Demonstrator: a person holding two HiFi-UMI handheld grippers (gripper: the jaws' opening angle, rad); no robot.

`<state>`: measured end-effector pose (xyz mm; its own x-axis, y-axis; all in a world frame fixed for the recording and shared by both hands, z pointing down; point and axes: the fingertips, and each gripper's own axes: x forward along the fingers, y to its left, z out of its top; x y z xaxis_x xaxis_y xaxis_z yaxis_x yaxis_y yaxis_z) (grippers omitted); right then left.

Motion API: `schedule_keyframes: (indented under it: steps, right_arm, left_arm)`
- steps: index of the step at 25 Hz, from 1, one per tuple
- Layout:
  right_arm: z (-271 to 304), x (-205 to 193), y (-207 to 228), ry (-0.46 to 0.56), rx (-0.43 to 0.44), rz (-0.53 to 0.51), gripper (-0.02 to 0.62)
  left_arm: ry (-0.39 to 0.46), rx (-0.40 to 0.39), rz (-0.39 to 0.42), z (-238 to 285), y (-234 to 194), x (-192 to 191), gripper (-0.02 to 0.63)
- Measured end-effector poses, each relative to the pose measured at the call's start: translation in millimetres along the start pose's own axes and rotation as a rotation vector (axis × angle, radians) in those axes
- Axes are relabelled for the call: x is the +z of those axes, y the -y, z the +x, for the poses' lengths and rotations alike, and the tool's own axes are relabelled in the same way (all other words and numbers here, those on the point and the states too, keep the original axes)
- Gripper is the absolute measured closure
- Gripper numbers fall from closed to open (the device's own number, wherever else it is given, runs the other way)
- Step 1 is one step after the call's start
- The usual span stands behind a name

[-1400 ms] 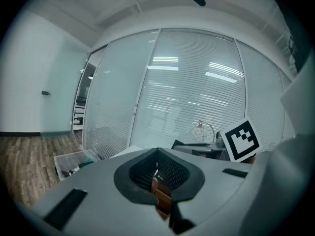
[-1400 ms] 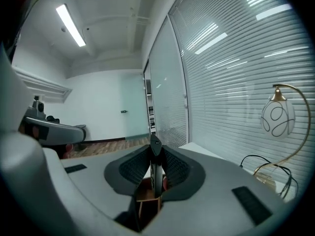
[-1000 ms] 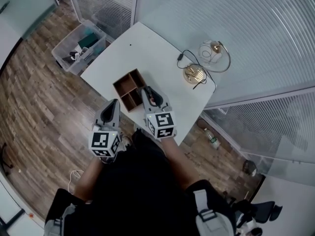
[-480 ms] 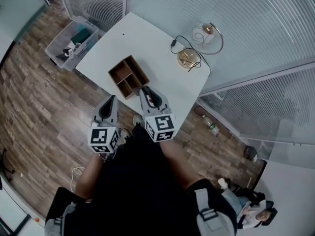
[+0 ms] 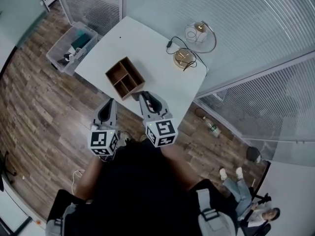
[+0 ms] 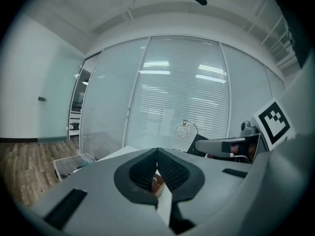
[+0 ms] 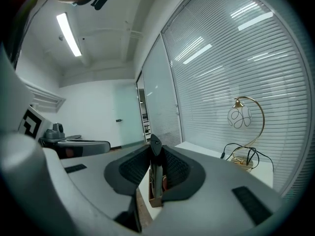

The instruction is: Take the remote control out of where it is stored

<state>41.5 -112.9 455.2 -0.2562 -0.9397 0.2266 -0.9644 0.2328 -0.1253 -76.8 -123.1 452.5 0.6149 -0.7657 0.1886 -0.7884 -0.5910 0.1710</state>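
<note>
Evidently the remote control (image 5: 151, 101) is already out of the wooden box (image 5: 124, 77). It stands edge-on, clamped between the jaws of the right gripper (image 5: 146, 96), clear of the box and about over the near edge of the white tabletop (image 5: 147, 48). The left gripper (image 5: 107, 104) hangs beside it with its jaws pressed together on nothing. I'd judge the taking-out all but finished; what remains calls for a steady grip and a bare patch of tabletop to lay it on.
</note>
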Motion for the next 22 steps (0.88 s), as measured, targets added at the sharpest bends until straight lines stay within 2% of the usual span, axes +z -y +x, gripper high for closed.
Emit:
schedule_keyframes:
  steps: [8,22]
  right_arm:
    - [-37,1,7,0.000,0.006,-0.007,0.520]
    - [-105,-13,2,0.005,0.030,0.013,0.520]
  left_arm:
    - [0.012,0.020,-0.007,-12,28,4,0.598]
    - [0.011,0.018,0.029,-38,81,-4,0.598]
